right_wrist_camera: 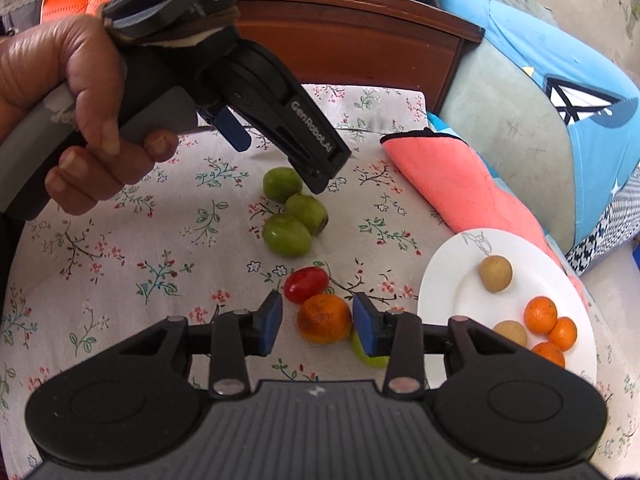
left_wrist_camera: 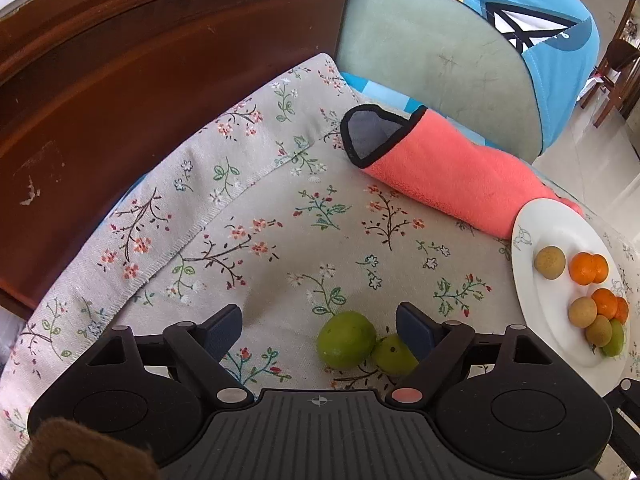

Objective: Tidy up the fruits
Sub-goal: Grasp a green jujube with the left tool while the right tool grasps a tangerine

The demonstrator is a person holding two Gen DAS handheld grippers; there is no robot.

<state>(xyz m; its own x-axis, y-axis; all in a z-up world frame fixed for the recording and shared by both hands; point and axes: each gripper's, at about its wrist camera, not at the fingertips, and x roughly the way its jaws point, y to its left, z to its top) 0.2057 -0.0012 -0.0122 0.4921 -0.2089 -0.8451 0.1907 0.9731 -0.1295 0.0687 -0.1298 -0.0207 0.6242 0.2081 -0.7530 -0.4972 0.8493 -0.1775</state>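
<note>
Three green fruits lie together on the floral cloth; two of them show in the left wrist view. My left gripper is open above them, and it also shows in the right wrist view, held by a hand. My right gripper is open around an orange, with its pads at the fruit's sides. A red tomato lies just beyond the orange. A green fruit peeks from under the right finger. A white plate holds oranges and brown fruits; it also shows in the left wrist view.
A rolled pink towel lies behind the plate. A wooden headboard stands at the far left. A blue and grey cushion rises at the back right. The floral cloth covers the surface.
</note>
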